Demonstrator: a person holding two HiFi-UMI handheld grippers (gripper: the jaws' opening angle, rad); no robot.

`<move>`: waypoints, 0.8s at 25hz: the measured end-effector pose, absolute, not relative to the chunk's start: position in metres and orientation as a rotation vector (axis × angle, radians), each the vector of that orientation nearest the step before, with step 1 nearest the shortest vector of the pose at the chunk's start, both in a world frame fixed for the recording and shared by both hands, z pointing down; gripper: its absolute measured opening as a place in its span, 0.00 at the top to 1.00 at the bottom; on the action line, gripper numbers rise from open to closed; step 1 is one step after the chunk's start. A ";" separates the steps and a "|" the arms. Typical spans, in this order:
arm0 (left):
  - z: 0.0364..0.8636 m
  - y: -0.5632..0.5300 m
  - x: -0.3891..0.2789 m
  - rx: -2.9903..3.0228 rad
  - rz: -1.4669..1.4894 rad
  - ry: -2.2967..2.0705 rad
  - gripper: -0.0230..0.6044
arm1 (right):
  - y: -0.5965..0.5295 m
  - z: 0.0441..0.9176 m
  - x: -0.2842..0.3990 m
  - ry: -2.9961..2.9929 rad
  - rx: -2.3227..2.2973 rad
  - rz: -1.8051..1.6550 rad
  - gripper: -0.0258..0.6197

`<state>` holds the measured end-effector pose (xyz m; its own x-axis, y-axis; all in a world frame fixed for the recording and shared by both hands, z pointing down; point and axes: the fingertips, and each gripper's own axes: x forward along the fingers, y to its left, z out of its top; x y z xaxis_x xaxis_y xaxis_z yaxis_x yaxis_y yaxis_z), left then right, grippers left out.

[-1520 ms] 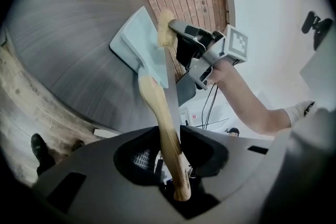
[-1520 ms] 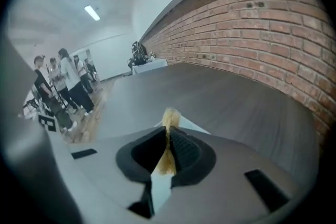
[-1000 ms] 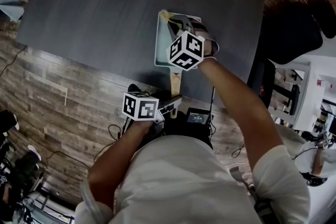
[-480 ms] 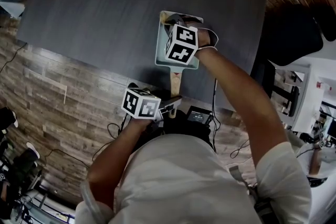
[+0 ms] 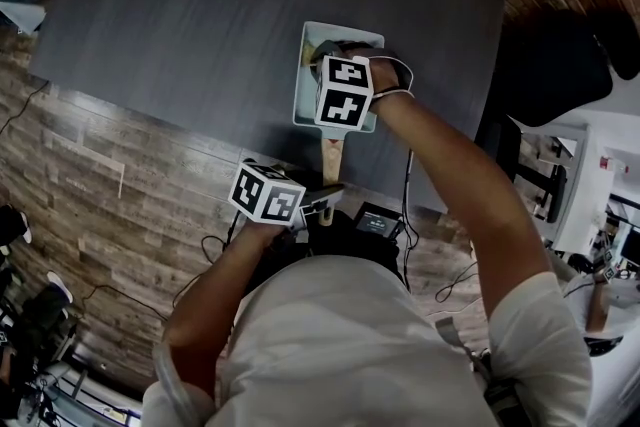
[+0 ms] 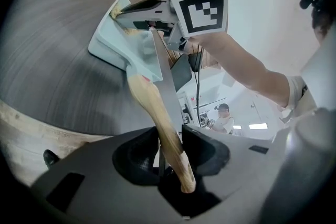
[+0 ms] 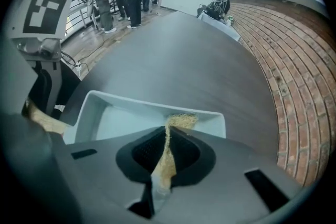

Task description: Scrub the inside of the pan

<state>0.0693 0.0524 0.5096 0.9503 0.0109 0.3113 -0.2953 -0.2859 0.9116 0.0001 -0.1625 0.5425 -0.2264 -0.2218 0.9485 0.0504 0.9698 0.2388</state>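
My right claw (image 7: 166, 152), pinching the sponge (image 7: 181, 122), just dipped to the pan (image 7: 121, 120) far end (scrubbing on). My left claw (image 6: 168, 149) just eased open, slack around the wooden handle (image 6: 152, 107).

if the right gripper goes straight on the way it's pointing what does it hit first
The inside of the pan, near its far wall. The right gripper points down into it, and the scouring pad in its fingers leads, though depth is unclear.
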 end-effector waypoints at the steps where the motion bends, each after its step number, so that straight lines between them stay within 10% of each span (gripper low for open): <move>1: 0.510 0.053 0.069 1.844 0.304 -0.206 0.75 | -0.159 0.543 0.000 -1.781 0.111 -0.254 0.91; 20: 0.510 0.052 0.071 1.855 0.326 -0.189 0.74 | -0.099 0.542 -0.004 -1.806 -0.178 -0.085 0.91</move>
